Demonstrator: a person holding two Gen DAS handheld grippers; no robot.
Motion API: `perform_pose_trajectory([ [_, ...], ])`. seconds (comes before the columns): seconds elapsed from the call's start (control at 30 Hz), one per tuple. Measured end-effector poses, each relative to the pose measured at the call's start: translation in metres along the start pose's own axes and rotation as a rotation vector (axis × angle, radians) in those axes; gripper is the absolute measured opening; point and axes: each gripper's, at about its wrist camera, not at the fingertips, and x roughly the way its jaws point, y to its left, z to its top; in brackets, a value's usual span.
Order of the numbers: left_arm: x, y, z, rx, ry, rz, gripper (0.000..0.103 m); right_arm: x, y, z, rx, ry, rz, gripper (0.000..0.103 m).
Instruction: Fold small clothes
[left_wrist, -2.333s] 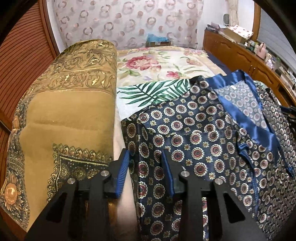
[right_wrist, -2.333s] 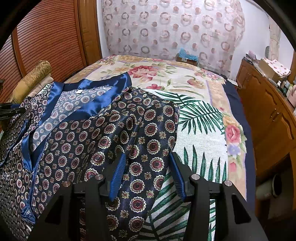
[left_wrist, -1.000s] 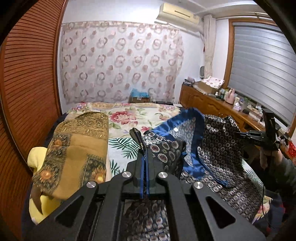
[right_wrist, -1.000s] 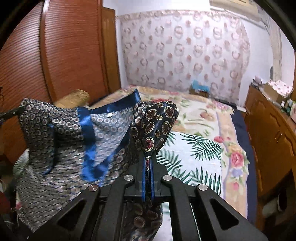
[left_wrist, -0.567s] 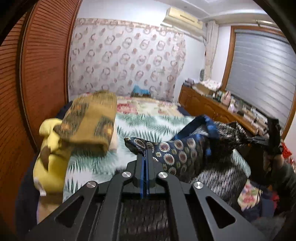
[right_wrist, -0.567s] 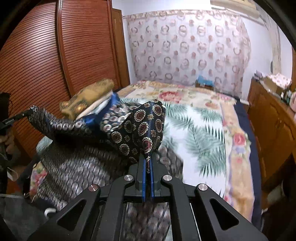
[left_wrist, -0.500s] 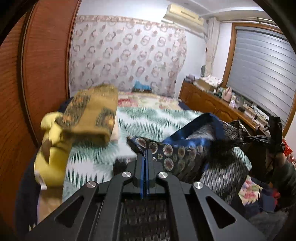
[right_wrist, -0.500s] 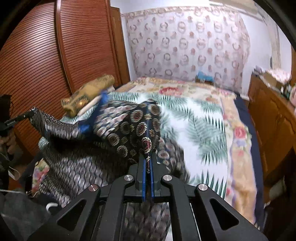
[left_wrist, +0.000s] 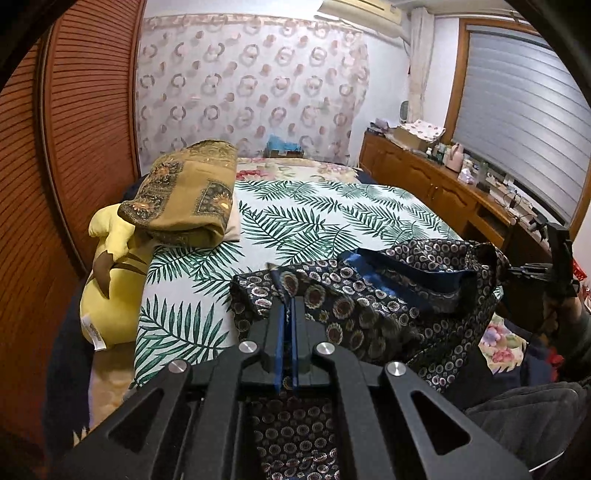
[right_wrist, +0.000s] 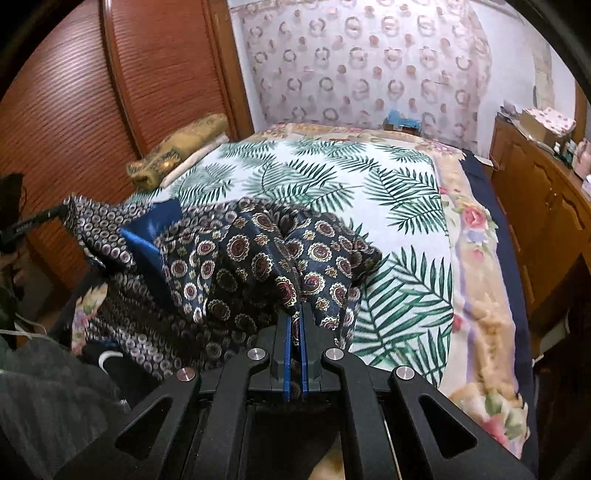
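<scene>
Left gripper (left_wrist: 287, 308) is pointing downward over the near bed edge, jaws pressed together on a fold of the navy garment (left_wrist: 354, 306). Right gripper (right_wrist: 294, 317) is angling down likewise, jaws clamped flat on another bunch of the same cloth. The garment is hanging slack between the two, draping just ahead of both jaws and spilling over the edge below them.

Fabric is looking thin and glossy: dark ground, round medallion print, plain blue satin trim (right_wrist: 155, 229). Beyond the jaws, the leaf-print bedspread (left_wrist: 314, 218) is lying flat. Farther, left of the left jaws, a folded ochre blanket (left_wrist: 184, 192) is resting partly on a yellow plush toy (left_wrist: 110, 280).

The garment's outline is not readable: crumpled, partly motion-blurred, its lower part hidden under the gripper bodies. In each view the opposite gripper is showing only at the frame edge.
</scene>
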Motion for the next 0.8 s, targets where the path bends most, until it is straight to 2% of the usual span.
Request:
perform_pose_trajectory([
  [0.3, -0.008, 0.002, 0.001, 0.005, -0.009, 0.031, 0.003, -0.003, 0.013, 0.004, -0.016, 0.02, -0.022, 0.003],
  [0.5, 0.011, -0.001, 0.006, 0.018, 0.022, 0.024, 0.003, -0.007, 0.019, 0.01, -0.031, 0.004, -0.007, 0.004],
  [0.57, 0.022, 0.001, 0.008, 0.024, 0.039, 0.02, 0.003, -0.011, 0.02, 0.012, -0.036, 0.0, -0.01, 0.008],
  [0.63, 0.032, 0.002, 0.01, 0.026, 0.049, 0.023, 0.02, -0.012, 0.02, 0.014, -0.036, -0.007, -0.012, 0.009],
  [0.7, 0.044, 0.005, 0.012, 0.022, 0.062, 0.027, 0.024, -0.014, 0.019, 0.017, -0.035, -0.016, -0.019, 0.016],
  [0.77, 0.055, 0.01, 0.013, 0.013, 0.078, 0.017, 0.029, -0.015, 0.017, 0.02, -0.032, -0.032, -0.022, 0.033],
  [0.8, 0.059, 0.011, 0.014, 0.011, 0.081, 0.012, 0.035, -0.018, 0.016, 0.022, -0.029, -0.042, -0.022, 0.035],
])
